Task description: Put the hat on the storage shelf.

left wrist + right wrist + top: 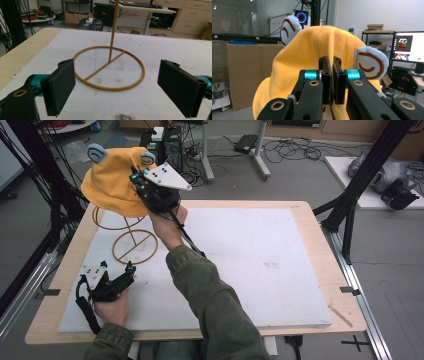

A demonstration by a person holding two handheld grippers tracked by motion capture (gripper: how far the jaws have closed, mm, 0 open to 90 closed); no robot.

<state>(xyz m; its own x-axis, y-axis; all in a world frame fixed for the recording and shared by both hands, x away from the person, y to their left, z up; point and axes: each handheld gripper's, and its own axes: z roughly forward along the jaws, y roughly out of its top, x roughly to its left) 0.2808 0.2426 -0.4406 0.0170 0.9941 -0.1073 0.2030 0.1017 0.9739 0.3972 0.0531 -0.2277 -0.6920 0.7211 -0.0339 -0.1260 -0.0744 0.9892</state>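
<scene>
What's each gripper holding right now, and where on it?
Right gripper is shut on a fold of the yellow eared hat, between its ears. Left gripper is open, holding nothing, facing the hat stand.

Even indoor light, slightly soft focus

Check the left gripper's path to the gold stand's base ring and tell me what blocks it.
Nothing visible does. The left gripper rests open on the white pad, with bare pad between its jaws and the stand's base ring. The yellow hat hangs high up, pinched by the right gripper.
</scene>
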